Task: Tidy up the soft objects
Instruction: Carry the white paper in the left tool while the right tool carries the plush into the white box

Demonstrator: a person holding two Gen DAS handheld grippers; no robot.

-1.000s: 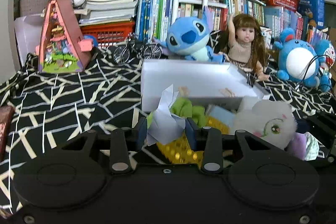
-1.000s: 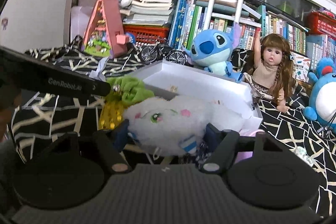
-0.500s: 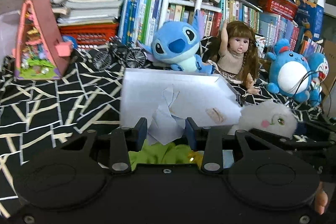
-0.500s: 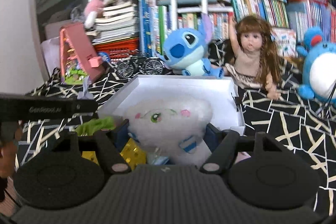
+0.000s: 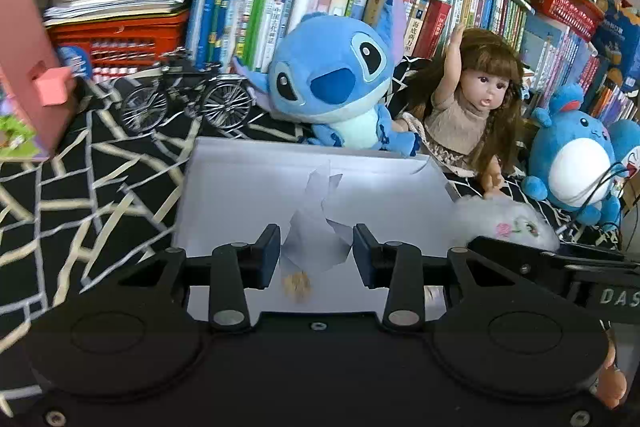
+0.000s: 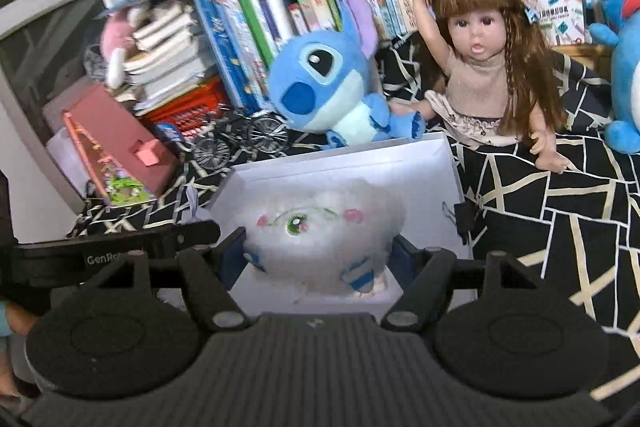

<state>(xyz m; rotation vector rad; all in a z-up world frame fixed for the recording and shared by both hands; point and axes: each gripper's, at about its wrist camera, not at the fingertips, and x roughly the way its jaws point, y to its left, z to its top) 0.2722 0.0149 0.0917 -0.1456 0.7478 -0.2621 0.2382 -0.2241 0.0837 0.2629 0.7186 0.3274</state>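
My left gripper (image 5: 313,254) is shut on a crumpled white tissue (image 5: 316,227) and holds it over the open white box (image 5: 248,183). My right gripper (image 6: 318,259) is shut on a fluffy white plush (image 6: 320,227) with a green eye and pink cheeks, held over the same white box (image 6: 436,183). The plush also shows at the right of the left wrist view (image 5: 502,221), above the right gripper's black body. A small tan scrap (image 5: 297,283) lies on the box floor under the tissue.
A blue Stitch plush (image 5: 336,83), a long-haired doll (image 5: 476,107) and a round blue plush (image 5: 576,155) sit behind the box, before shelves of books. A model bicycle (image 5: 184,99) and a pink toy house (image 6: 116,147) stand at the left on the black patterned cloth (image 6: 560,219).
Both grippers have moved forward from the pile of green and yellow items to above the white box, carrying the tissue and the white plush.
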